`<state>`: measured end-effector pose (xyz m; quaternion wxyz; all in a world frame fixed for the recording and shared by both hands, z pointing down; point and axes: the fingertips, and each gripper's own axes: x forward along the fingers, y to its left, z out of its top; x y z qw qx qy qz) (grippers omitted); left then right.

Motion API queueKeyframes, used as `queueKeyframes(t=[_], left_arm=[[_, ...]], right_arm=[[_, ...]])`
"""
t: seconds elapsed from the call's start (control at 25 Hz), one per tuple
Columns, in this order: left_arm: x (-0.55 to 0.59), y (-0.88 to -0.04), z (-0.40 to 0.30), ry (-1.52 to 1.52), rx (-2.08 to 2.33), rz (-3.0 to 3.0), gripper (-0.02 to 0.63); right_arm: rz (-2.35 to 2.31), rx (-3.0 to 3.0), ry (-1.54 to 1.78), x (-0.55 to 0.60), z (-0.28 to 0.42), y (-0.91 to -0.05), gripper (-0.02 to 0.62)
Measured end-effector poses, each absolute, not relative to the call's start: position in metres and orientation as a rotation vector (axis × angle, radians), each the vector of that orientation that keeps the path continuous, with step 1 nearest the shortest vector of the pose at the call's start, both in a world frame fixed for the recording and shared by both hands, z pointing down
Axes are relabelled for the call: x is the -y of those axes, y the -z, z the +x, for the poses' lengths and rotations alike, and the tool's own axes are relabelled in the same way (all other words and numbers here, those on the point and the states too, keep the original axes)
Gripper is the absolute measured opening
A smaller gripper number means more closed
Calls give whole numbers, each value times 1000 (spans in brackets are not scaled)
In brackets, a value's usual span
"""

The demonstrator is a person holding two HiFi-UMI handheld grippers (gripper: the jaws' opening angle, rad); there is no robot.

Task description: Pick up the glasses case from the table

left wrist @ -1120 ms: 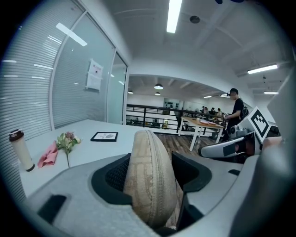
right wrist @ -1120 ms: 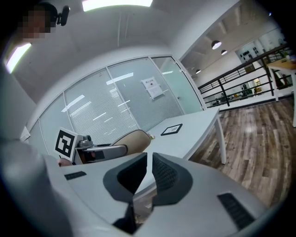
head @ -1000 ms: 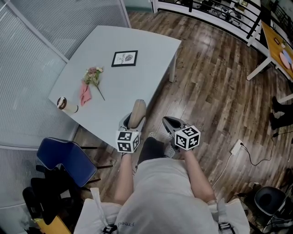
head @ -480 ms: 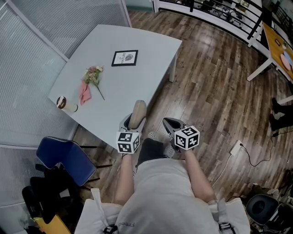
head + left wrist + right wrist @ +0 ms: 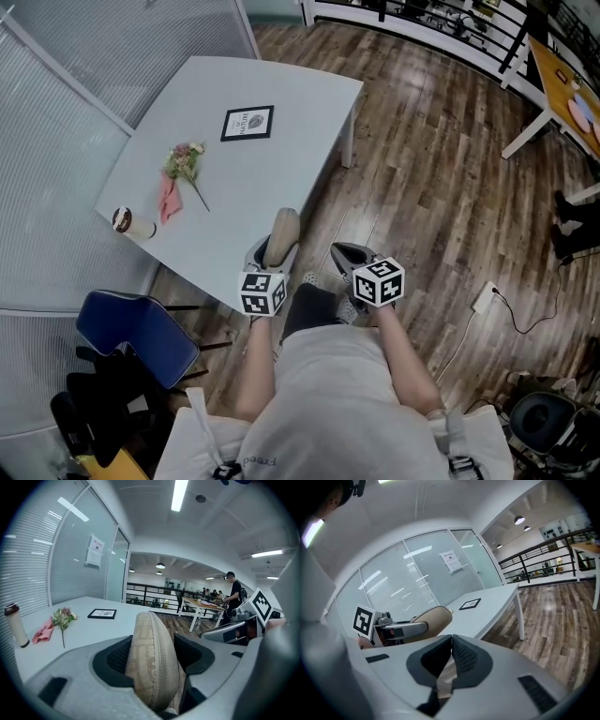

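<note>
A cup (image 5: 130,224), a flower (image 5: 182,162) and a small frame (image 5: 247,123) lie well ahead and to the left of the left tool (image 5: 272,251) on the pale surface (image 5: 281,178). The tool grasps the glasses case (image 5: 282,232), which stands on end between the jaws, clear of the surface, its zip seam facing back along the tool. Just to its right, the right tool (image 5: 348,255) is clenched on nothing.

The case is rounded and looks smooth, and the jaws seem to hold only its lower part. Any easing of the grip, or a quick swing, could let it pivot or slip out. Dropping the hand could knock it on the surface's near edge, which runs just ahead of and below the left tool. The two tools ride side by side, so a sideways move could bump them.

Bare wooden floor (image 5: 441,178) lies open ahead and right of the right tool. A blue chair (image 5: 141,330) sits behind and left of the left one.
</note>
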<state>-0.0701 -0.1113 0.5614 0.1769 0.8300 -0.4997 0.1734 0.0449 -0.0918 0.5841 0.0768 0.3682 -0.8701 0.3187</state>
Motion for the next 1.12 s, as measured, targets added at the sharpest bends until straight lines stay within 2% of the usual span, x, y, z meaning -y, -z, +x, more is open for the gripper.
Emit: queueKeyframes(t=[1.12], left_arm=[[122, -558, -53, -475, 1367, 2391, 267]], right_arm=[[1087, 2633, -918, 99, 50, -577, -2]])
